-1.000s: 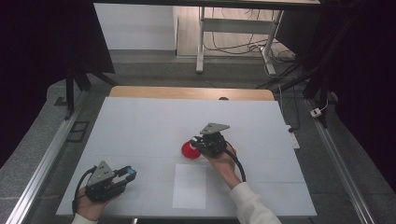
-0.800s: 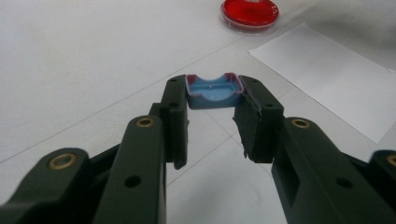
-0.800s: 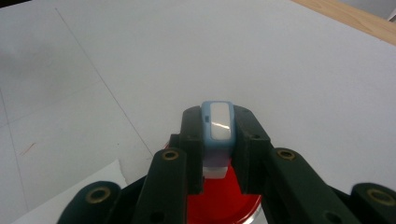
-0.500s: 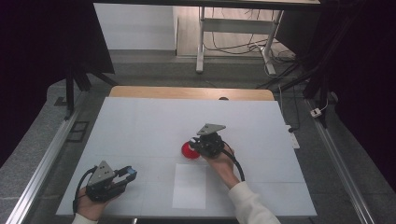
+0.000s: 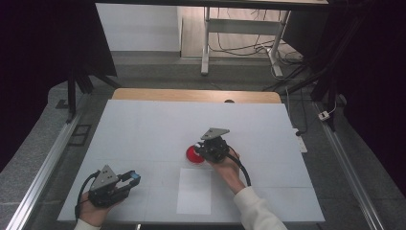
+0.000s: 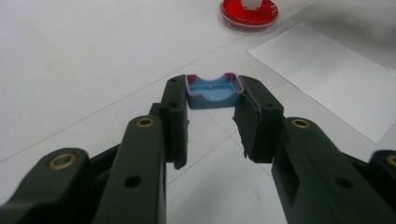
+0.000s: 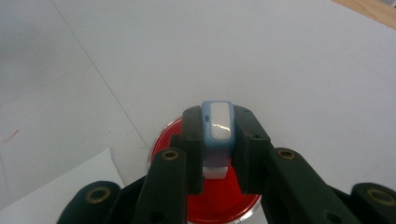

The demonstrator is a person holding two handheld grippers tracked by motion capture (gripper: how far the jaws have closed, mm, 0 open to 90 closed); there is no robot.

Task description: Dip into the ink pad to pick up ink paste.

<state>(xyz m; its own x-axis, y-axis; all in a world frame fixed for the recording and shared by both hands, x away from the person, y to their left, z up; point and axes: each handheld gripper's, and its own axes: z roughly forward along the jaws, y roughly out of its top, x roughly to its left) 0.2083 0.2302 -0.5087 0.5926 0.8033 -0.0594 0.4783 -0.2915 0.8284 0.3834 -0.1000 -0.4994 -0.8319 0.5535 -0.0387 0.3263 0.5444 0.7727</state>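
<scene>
White table [image 5: 143, 124]: paper sheet [image 5: 194, 189] beside red dish [image 5: 194, 154], nothing blocking.

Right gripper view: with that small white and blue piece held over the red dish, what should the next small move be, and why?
Probably bring the two held parts together. The right gripper is shut on the white and blue piece just above the red dish. The left gripper is shut on a blue cap and sits apart, near the table's front edge. Raising the piece towards the cap looks like the likely next step.
</scene>
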